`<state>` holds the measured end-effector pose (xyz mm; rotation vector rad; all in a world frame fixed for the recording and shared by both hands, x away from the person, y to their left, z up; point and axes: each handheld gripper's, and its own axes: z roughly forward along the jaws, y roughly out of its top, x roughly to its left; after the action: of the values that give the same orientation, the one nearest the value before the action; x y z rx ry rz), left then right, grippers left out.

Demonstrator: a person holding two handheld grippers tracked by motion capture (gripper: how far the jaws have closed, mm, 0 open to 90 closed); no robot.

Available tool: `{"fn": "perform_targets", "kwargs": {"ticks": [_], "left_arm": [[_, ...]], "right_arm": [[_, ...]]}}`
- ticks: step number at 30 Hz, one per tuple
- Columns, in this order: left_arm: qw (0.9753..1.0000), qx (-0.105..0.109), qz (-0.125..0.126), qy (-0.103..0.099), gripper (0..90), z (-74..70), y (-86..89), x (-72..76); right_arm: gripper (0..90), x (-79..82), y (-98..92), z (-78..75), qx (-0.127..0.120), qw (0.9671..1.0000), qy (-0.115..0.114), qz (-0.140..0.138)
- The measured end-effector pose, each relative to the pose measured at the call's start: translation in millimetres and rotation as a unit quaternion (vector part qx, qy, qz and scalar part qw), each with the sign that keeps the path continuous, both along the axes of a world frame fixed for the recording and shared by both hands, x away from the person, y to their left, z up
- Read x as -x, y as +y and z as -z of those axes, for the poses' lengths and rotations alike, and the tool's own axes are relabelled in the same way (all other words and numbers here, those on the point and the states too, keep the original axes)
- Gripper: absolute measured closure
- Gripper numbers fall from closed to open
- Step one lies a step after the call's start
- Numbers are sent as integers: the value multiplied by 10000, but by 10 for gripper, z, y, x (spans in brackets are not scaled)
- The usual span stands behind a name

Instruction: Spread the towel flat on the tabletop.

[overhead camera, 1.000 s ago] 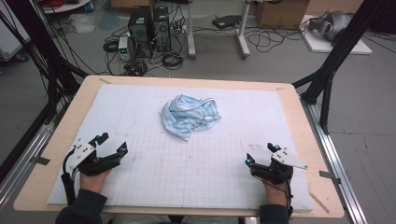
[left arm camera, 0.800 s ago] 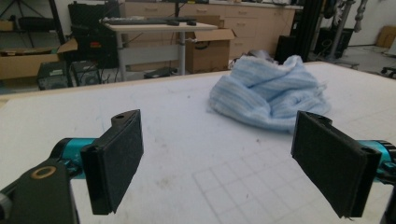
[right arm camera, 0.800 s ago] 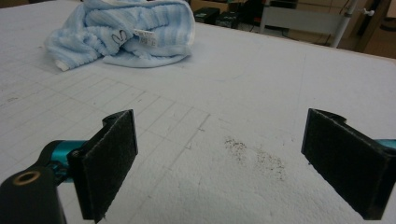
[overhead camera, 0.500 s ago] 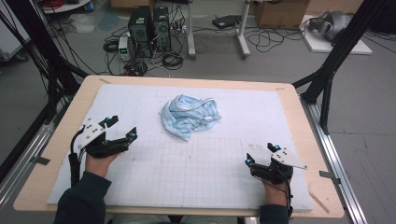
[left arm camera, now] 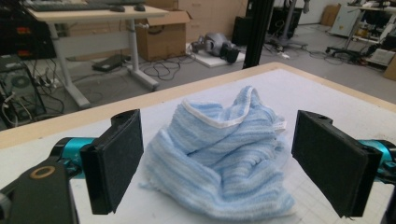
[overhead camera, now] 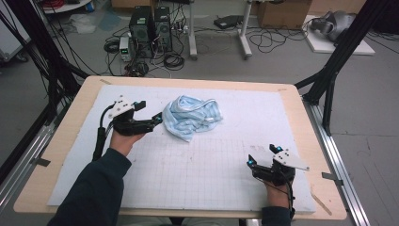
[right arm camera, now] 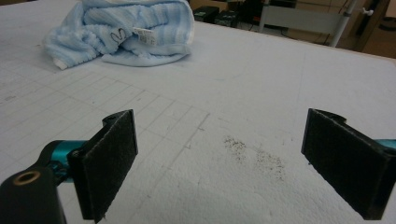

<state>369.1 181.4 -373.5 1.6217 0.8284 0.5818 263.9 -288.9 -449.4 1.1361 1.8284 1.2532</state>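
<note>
— Right gripper point(overhead camera: 263, 157)? 
— Near right on the mat point(overhead camera: 263, 117), jaws spread, nothing between them.
— Left gripper point(overhead camera: 149, 114)? 
— Farther back, jaws wide apart, just left of the towel point(overhead camera: 192, 117), crumpled mid-table toward the far edge.

A light-blue, white-striped towel point(overhead camera: 192, 117) lies on a white gridded mat point(overhead camera: 211, 169).

Robotics lab, padded test table point(overhead camera: 291, 101) in a black frame, computer towers point(overhead camera: 150, 23) and tangled cables point(overhead camera: 171, 59) at 12 o'clock, cardboard boxes point(overhead camera: 282, 12) at 1 o'clock
</note>
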Motion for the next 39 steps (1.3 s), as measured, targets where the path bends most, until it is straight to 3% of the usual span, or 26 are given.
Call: {"fn": "perform_targets", "kwargs": {"ticks": [4,7,10,11,12,20,23,24,25,26,27,28,29,32,34,35,36,37,39], "left_arm": [[9996,-80,130,229,173,42,-204,-154],[9987,-260,151,413,176,123,-353,-253],[9962,-511,140,697,225,256,-544,-338],[9962,-511,140,697,223,256,-544,-338],[9944,-633,213,818,223,342,-624,-361],[9896,-902,441,1027,235,548,-858,-386],[9859,-1087,487,1176,233,633,-920,-402],[9830,-1218,456,1295,233,696,-954,-420],[9830,-1218,456,1295,235,696,-954,-420],[9801,-1330,439,1407,235,748,-982,-432],[9801,-1330,439,1407,235,748,-982,-432],[9777,-1444,417,1469,236,767,-1005,-441],[9777,-1444,417,1469,247,767,-1005,-441],[9742,-1570,412,1571,301,771,-1017,-458],[9731,-1625,387,1585,381,771,-1023,-454],[9735,-1615,390,1572,508,764,-1024,-449],[9731,-1613,468,1577,508,752,-1012,-444],[9725,-1644,529,1565,702,740,-999,-437],[9711,-1675,637,1576,761,722,-973,-428]], "right_arm": [[97,0,0,0,5,10000,-5,-3],[97,0,-1,0,9,10000,-9,-5],[97,1,-3,0,0,10000,-8,-8],[96,2,-3,-1,-5,10000,-5,-9],[97,2,-2,0,-15,10000,-5,-8],[97,4,-4,0,-19,10000,-4,-20],[97,4,-6,-1,-11,10000,-23,-28],[96,5,-6,0,-10,10000,-23,-29],[96,5,-6,0,-10,10000,-23,-29],[96,5,-6,-1,-1,10000,-34,-28],[97,6,-5,-1,-1,10000,-21,-24],[97,6,-5,-1,-2,10000,-20,-24],[97,6,-5,-1,-2,10000,-20,-24],[97,4,-6,0,-17,10000,-15,-26],[97,2,-8,0,-7,10000,-29,-21],[96,2,-7,0,-5,10000,-30,-20],[96,2,-7,0,-5,10000,-30,-20],[97,5,-5,1,-11,10000,-20,-21],[97,6,-5,0,-1,10000,-18,-19]]}}
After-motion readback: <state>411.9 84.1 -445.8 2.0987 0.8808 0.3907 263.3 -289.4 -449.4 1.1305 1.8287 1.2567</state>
